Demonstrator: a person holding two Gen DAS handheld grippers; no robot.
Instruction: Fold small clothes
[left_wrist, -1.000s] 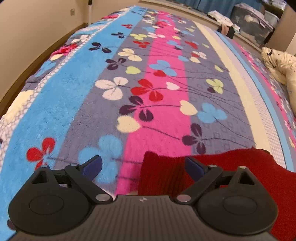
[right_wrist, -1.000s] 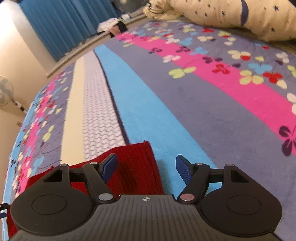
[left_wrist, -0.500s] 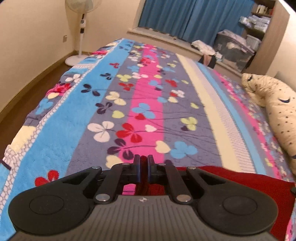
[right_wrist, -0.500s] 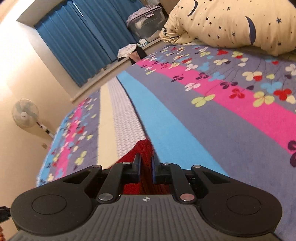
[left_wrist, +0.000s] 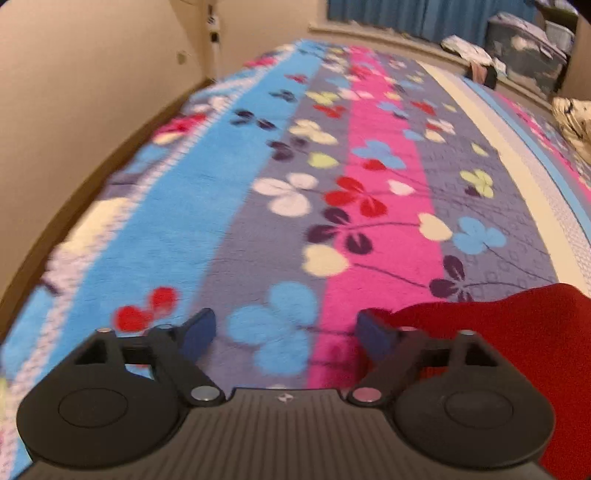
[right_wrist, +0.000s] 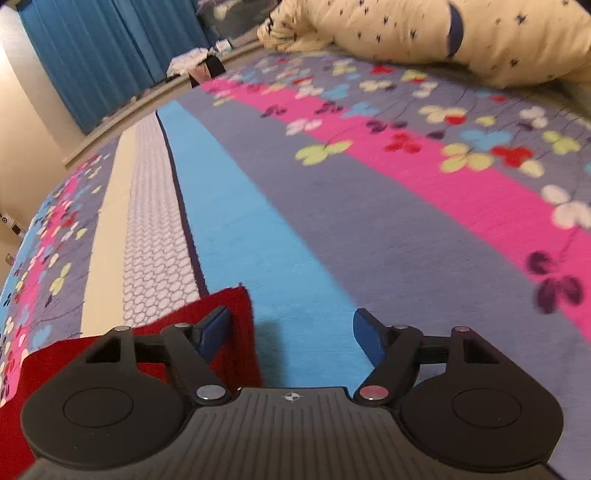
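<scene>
A red knitted garment (left_wrist: 535, 339) lies on the striped floral bedspread (left_wrist: 332, 184). In the left wrist view it sits at the lower right, its edge beside the right fingertip. My left gripper (left_wrist: 286, 334) is open and empty, low over the bedspread. In the right wrist view the red garment (right_wrist: 229, 314) lies at the lower left, with its corner under the left fingertip. My right gripper (right_wrist: 291, 332) is open and empty over the blue stripe. The garment's near part is hidden behind both gripper bodies.
A cream star-print pillow (right_wrist: 461, 37) lies at the far right of the bed. Blue curtains (right_wrist: 103, 48), storage boxes (left_wrist: 528, 37) and a small pile of clothes (left_wrist: 469, 55) are beyond the bed's far end. A beige wall (left_wrist: 74, 92) runs along the left side.
Both grippers were open over the garment, shut on its edge and lifted it half a second ago. Now both are open again, lower, and the garment lies released on the bedspread.
</scene>
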